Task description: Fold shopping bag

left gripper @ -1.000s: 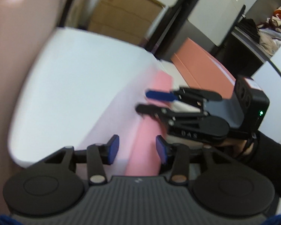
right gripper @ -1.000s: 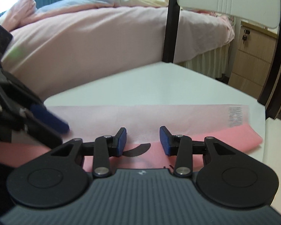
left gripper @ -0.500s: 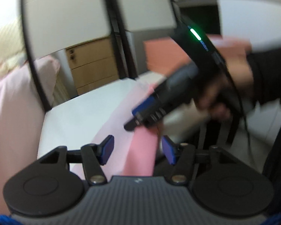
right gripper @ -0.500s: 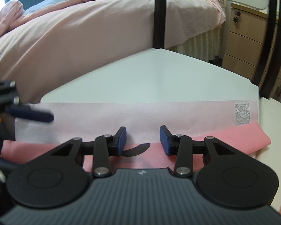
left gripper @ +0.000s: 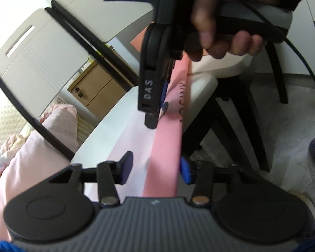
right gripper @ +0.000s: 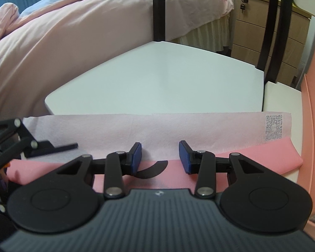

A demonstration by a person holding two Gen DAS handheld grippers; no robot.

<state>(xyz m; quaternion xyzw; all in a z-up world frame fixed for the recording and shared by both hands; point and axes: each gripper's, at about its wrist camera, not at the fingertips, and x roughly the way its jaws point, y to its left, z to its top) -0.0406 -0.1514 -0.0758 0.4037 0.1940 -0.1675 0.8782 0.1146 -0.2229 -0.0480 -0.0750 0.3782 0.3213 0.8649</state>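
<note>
In the right wrist view the right gripper [right gripper: 159, 157] sits low in the frame with its jaws standing partly apart over the near edge of the shopping bag [right gripper: 157, 132], nothing pinched between the pads as far as can be seen. The bag lies as a long folded strip across the near edge of the white table [right gripper: 157, 79], deeper pink along the front, pale pink behind, a printed code patch toward its right end. Beyond it the tabletop is bare up to the far edge, where black chair legs [right gripper: 158, 10] and a pink-covered bed [right gripper: 63, 31] close the space. At lower left the left gripper [right gripper: 52, 147] reaches in over the strip's left end. In the left wrist view the left gripper [left gripper: 155, 167] straddles the pink strip, right pad at the fold's edge; its jaws have just been closing. Compared with a second ago, this view has rolled strongly and the right gripper's hand [left gripper: 220, 31] now fills its top
</note>
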